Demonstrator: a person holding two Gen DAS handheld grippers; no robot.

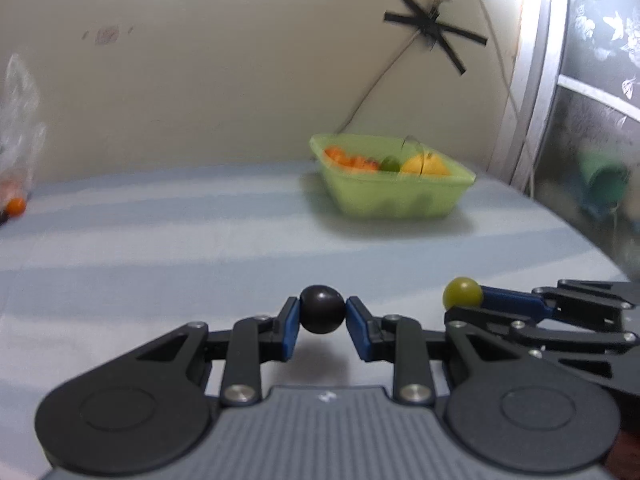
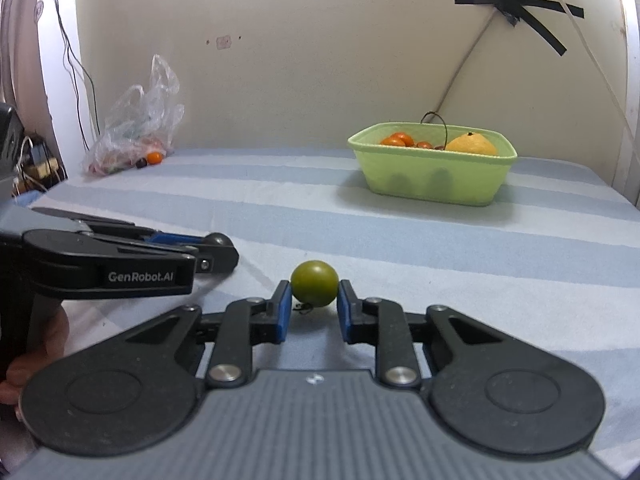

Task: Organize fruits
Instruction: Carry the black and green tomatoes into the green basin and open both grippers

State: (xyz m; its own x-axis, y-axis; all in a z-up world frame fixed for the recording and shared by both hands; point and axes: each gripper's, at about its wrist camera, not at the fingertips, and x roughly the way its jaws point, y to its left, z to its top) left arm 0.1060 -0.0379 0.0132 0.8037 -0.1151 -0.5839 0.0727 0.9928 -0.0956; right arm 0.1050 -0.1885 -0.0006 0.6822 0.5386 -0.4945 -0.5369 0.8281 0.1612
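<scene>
My left gripper [image 1: 322, 314] is shut on a dark round fruit [image 1: 322, 309] a little above the striped cloth. My right gripper [image 2: 314, 300] is shut on a green round fruit [image 2: 314, 282]; it also shows at the right of the left wrist view [image 1: 463, 293]. The left gripper [image 2: 218, 246] with its dark fruit [image 2: 218, 240] shows at the left of the right wrist view. A light green basket [image 2: 432, 176] stands at the back right, holding orange fruits [image 2: 396, 140] and a yellow fruit [image 2: 472, 145]. It also shows in the left wrist view [image 1: 390, 192].
A clear plastic bag [image 2: 136, 120] with more fruit lies at the back left against the wall, with an orange fruit [image 2: 154, 157] and a dark one [image 2: 141, 163] beside it. A blue striped cloth [image 2: 400, 240] covers the surface. Cables hang on the wall [image 2: 464, 60].
</scene>
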